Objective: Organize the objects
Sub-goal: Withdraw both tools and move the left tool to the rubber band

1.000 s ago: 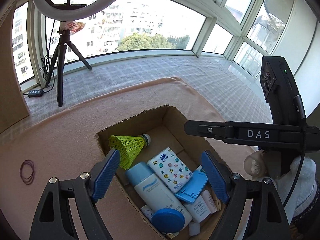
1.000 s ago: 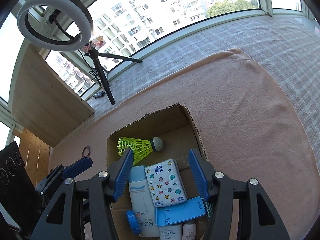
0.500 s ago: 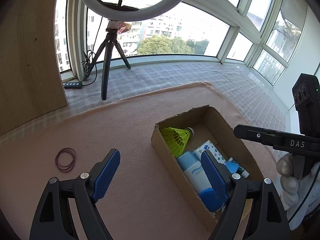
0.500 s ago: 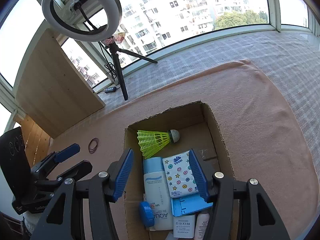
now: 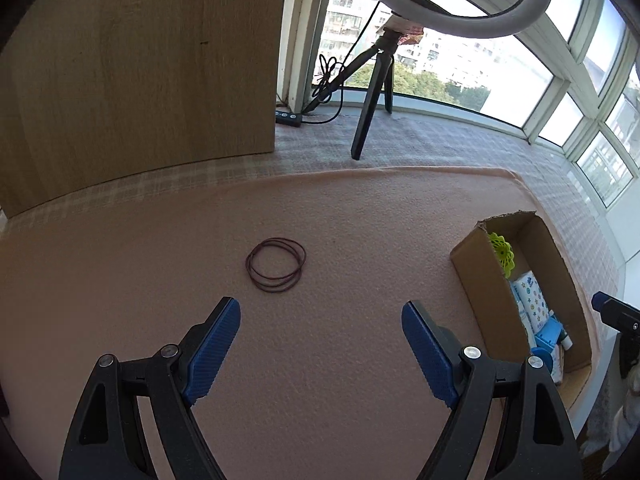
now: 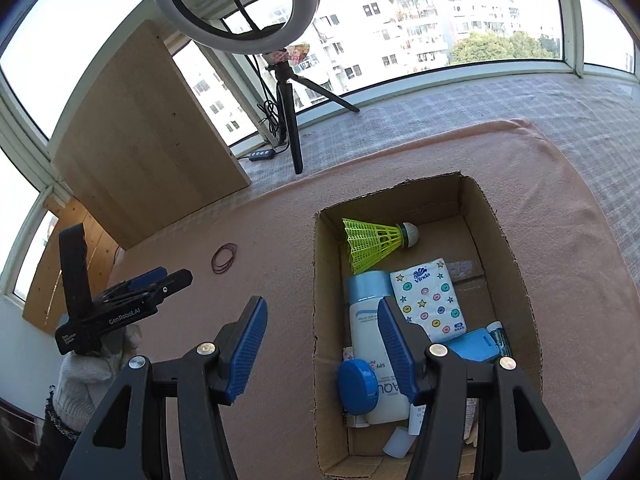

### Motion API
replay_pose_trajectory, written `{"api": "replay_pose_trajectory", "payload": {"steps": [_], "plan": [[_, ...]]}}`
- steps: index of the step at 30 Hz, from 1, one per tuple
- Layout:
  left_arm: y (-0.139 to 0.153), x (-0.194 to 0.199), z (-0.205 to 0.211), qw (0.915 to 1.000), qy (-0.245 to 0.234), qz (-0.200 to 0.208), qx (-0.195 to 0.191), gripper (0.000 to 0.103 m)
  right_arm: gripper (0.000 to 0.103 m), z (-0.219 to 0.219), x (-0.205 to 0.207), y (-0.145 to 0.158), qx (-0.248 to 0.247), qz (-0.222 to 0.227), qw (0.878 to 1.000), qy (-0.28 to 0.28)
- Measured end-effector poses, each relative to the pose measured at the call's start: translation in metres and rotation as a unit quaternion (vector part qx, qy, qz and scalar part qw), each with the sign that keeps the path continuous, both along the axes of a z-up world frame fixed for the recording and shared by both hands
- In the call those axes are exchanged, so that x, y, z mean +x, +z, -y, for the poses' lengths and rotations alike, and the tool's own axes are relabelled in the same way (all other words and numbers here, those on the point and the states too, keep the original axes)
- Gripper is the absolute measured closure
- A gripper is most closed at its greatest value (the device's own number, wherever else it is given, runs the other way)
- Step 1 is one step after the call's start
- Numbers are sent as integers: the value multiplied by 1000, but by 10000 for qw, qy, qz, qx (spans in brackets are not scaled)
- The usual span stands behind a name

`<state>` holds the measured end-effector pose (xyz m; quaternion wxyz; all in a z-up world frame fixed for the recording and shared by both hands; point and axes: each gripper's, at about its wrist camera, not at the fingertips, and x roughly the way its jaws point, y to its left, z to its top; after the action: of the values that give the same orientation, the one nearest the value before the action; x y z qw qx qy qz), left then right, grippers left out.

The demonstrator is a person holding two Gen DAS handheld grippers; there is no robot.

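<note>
1. Most of the sorting looks done: the cardboard box (image 6: 516,280), in the lower right of the right wrist view, already holds a yellow-green shuttlecock (image 6: 372,240), a star-patterned tissue pack (image 6: 430,300), a white lotion bottle (image 6: 370,344) with a blue cap, a blue case (image 6: 474,346) and some smaller tubes too crowded to tell apart.
2. The one loose thing in sight is a bundle of brown rubber bands (image 5: 276,265), lying flat on the pink blanket (image 5: 320,360) just above the middle of the left wrist view, well apart from the box.
3. The left gripper (image 5: 320,354) points down toward the blanket with its jaws wide apart and nothing between them; the bands lie just beyond the tip of its left finger.
4. The right gripper (image 6: 320,350) hangs over the left wall of the box. Its jaws stand partly apart and hold nothing; one finger is outside the box and the other is over the bottle.
5. What is probably left is to pick up the bands and put them in the box. Being thin and flat on soft cloth, they may be awkward to pinch.
</note>
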<state>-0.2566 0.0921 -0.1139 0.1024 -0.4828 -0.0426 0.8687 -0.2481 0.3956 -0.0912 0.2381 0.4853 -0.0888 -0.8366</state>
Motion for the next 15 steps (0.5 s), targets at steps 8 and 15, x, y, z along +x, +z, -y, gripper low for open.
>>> {"api": "replay_pose_trajectory", "payload": {"steps": [8, 15], "plan": [[-23, -21, 23, 9993, 252, 262, -37, 18, 49, 12, 35, -3, 238, -67, 9996, 110], [-45, -47, 16, 9982, 362, 472, -28, 18, 49, 8, 60, -8, 474, -81, 9988, 54]]}}
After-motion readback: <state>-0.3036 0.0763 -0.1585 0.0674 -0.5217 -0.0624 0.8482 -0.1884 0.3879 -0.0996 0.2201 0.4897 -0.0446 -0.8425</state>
